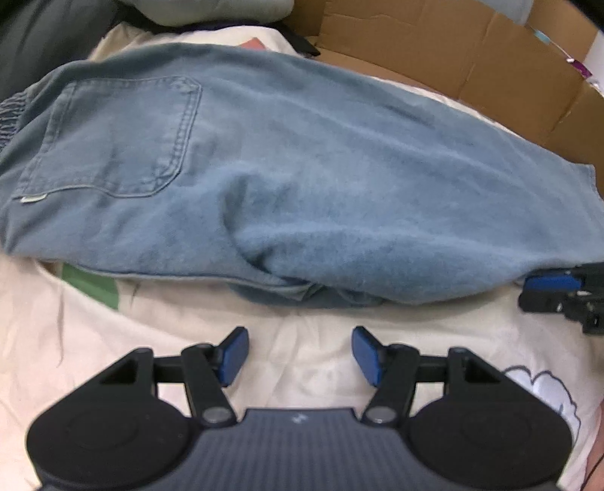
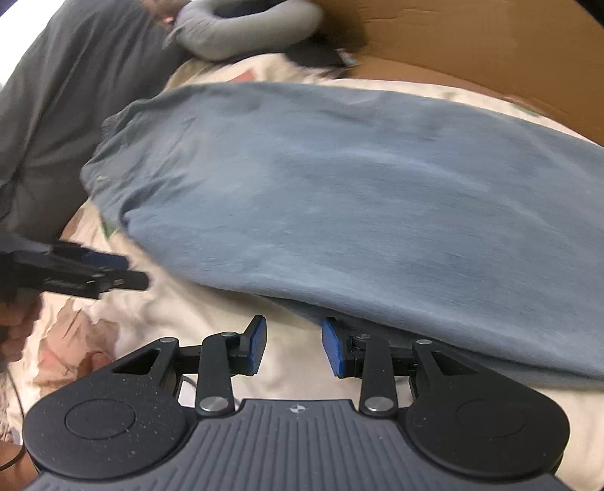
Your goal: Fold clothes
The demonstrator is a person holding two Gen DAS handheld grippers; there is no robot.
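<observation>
Light blue jeans lie folded across a cream printed bedsheet, their back pocket up at the left. My left gripper hovers over the sheet just short of the jeans' near fold, open, with nothing between its blue pads. In the right wrist view the jeans fill the middle. My right gripper is open at their near edge, bare sheet showing in the gap, and its right finger sits tucked under the denim. Each gripper shows at the side of the other's view: right gripper, left gripper.
A cardboard box wall stands behind the bed to the right. A grey neck pillow and dark grey cloth lie at the back left. A hand holds the left gripper at the left edge.
</observation>
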